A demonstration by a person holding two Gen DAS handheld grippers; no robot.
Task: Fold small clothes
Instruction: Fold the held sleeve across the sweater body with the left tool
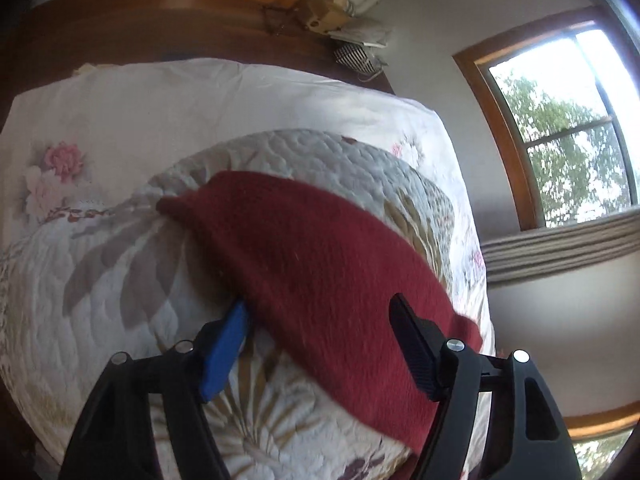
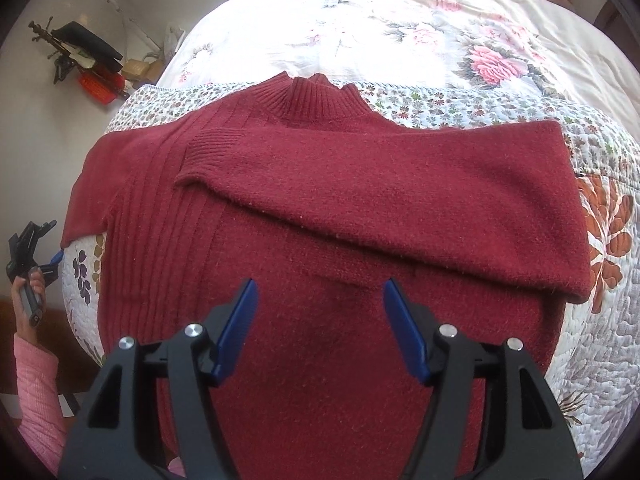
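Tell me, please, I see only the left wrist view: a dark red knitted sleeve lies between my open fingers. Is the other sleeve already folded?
Observer: Yes. On the dark red knitted sweater, the other sleeve lies folded across the chest, with its ribbed cuff toward your side.
Operator: Where is the right gripper?
Observer: The right gripper hangs over the sweater's lower body. Its fingers are open and hold nothing.
Operator: Which way does the collar point?
Observer: The ribbed collar points away from the right gripper and rests on the small-flowered quilt.
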